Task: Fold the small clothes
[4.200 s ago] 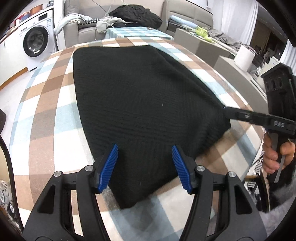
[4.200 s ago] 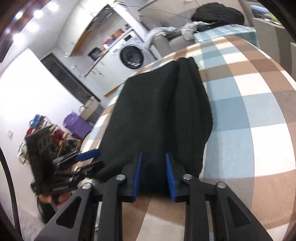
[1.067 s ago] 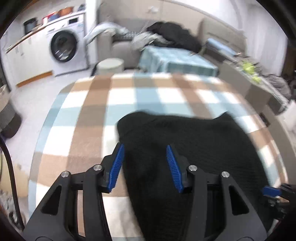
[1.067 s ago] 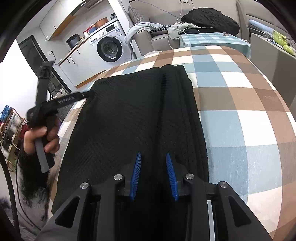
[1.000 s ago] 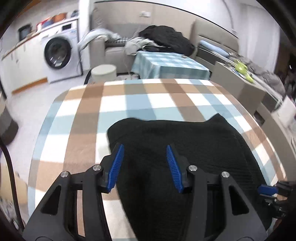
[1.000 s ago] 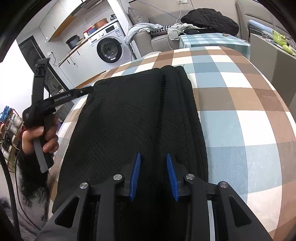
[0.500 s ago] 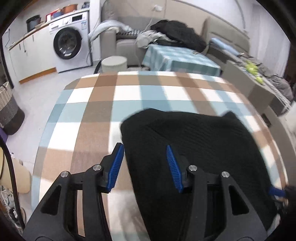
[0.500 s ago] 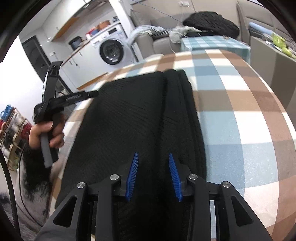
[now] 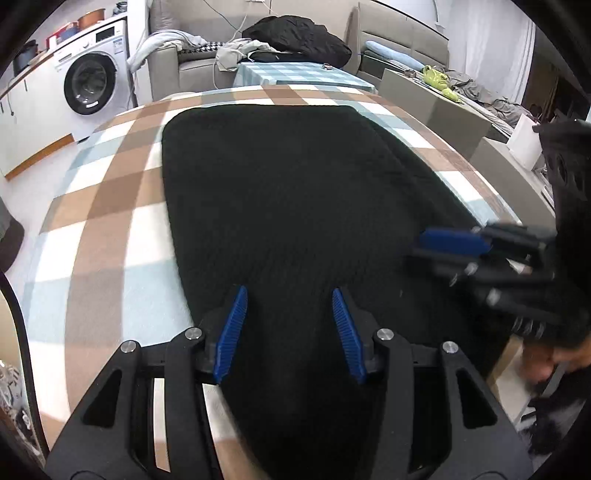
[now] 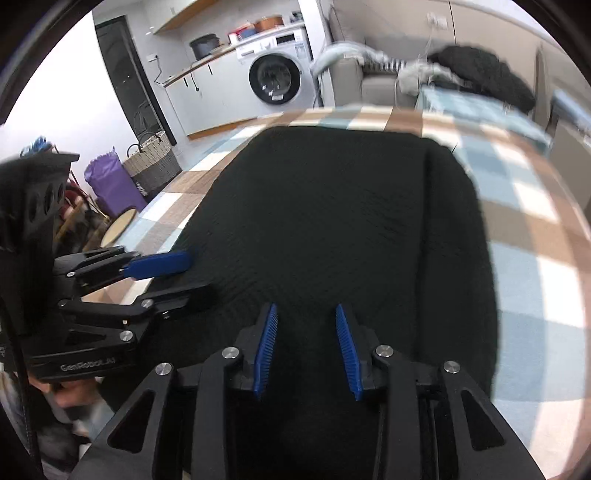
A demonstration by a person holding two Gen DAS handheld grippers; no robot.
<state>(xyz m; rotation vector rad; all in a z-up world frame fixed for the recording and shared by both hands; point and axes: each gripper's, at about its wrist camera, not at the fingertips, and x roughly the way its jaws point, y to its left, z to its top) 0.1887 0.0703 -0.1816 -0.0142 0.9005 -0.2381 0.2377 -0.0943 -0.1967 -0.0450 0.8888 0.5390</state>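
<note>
A black knit garment [image 9: 288, 192] lies flat on the checked table, folded along its right side; it also shows in the right wrist view [image 10: 340, 221]. My left gripper [image 9: 288, 328] is open over the garment's near left edge and holds nothing; it also shows in the right wrist view [image 10: 173, 277]. My right gripper [image 10: 306, 347] is open over the garment's near part and holds nothing; in the left wrist view it [image 9: 443, 254] is blurred above the garment's right edge.
The checked cloth [image 9: 107, 206] covers the table. A washing machine [image 9: 92, 85] and a sofa with clothes [image 9: 295, 33] stand behind it. A woven basket [image 10: 151, 162] and a purple bag [image 10: 110, 184] stand on the floor at left. A low grey table [image 9: 439, 103] is at right.
My right gripper has opened wider, letting go of the garment, and both grippers have come back to the garment's near end. The left gripper moved from the far corner toward the near edge.
</note>
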